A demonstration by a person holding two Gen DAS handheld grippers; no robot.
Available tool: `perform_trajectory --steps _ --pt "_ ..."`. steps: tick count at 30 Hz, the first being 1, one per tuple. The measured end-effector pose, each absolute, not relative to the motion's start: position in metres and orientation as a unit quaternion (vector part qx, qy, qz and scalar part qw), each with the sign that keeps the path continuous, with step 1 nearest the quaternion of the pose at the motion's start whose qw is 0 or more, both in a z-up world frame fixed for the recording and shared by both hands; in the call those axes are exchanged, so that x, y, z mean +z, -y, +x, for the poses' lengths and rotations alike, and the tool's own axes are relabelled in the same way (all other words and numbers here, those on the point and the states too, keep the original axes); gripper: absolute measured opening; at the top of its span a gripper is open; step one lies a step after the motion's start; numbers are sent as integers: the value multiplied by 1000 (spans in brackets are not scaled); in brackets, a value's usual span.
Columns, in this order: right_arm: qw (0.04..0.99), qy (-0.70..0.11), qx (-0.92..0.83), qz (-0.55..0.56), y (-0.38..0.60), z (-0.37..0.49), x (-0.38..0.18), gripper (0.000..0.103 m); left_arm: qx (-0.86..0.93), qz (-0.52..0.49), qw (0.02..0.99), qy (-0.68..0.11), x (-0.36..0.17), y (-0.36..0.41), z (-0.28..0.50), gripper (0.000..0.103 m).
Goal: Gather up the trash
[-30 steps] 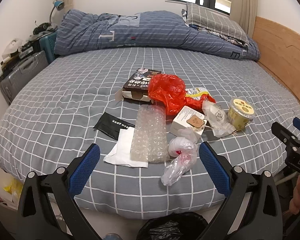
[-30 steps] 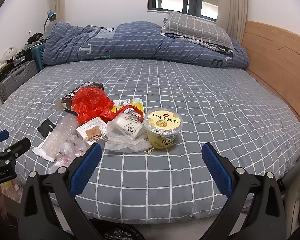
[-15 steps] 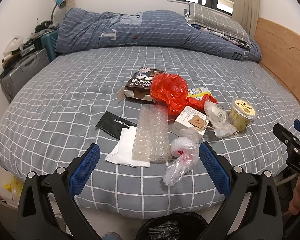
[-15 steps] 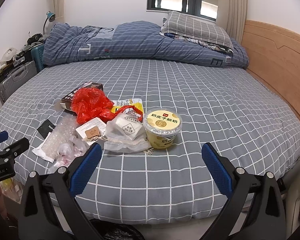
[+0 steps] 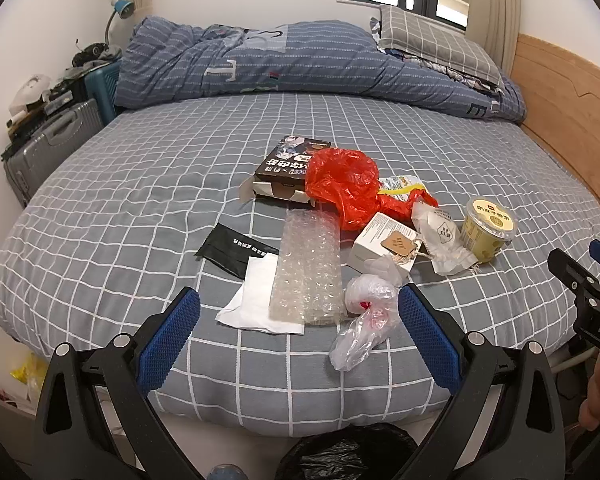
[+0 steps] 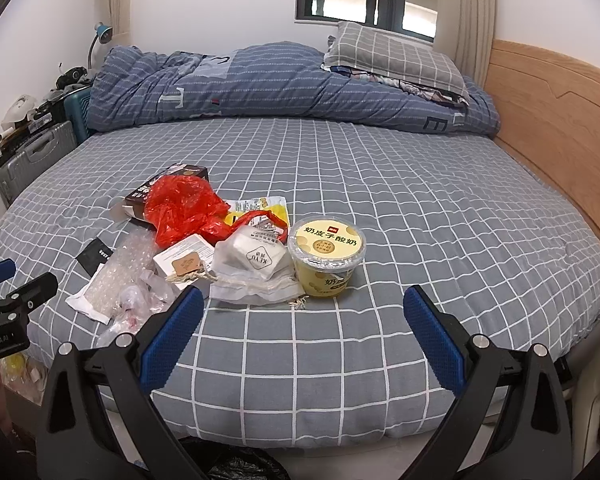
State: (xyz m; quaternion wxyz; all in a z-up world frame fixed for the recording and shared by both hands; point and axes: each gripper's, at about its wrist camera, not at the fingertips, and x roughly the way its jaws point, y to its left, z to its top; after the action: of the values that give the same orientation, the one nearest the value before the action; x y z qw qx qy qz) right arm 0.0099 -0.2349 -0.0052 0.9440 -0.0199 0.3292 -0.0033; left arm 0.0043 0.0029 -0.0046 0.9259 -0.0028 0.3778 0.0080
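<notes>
Two grippers hover off the near edge of the bed (image 5: 112, 208), each with its blue-padded fingers spread wide and nothing between them. The trash lies in a loose cluster on the grey checked sheet, closer to the near edge than to the rolled duvet (image 5: 300, 60) at the far side; the sheet to the right of it, toward the wooden headboard (image 6: 560, 120), is bare, and so is the wide strip to the left toward the suitcases (image 5: 48, 148).

From the left gripper (image 5: 298, 336), the bubble wrap (image 5: 306, 268) and the white napkin (image 5: 260, 300) beneath its edge lie straight ahead between the fingers (image 5: 168, 344), with the crumpled clear bag (image 5: 364, 320) just beside the right finger pad. Farther on sit the black sachet (image 5: 234, 250), the small white box (image 5: 382, 246), the red plastic bag (image 5: 346, 186) draped on the dark carton (image 5: 286, 166), and the yogurt cup (image 5: 488, 230) off to the right.

From the right gripper (image 6: 304, 342), the yogurt cup (image 6: 326, 260) stands upright ahead and between the fingers, touching the white pouch (image 6: 260, 264); the remaining trash trails away to the left.

Only the left view shows the black bin bag (image 5: 348, 456) plainly, below the bed's edge; the right view catches just a dark sliver of it. Each view shows the other gripper at its margin.
</notes>
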Motion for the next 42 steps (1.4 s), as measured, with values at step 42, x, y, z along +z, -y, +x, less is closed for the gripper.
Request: perform_trajectory --steps 42 --pt "946 -324 0 -8 240 20 6 96 4 -12 920 -391 9 -5 16 97"
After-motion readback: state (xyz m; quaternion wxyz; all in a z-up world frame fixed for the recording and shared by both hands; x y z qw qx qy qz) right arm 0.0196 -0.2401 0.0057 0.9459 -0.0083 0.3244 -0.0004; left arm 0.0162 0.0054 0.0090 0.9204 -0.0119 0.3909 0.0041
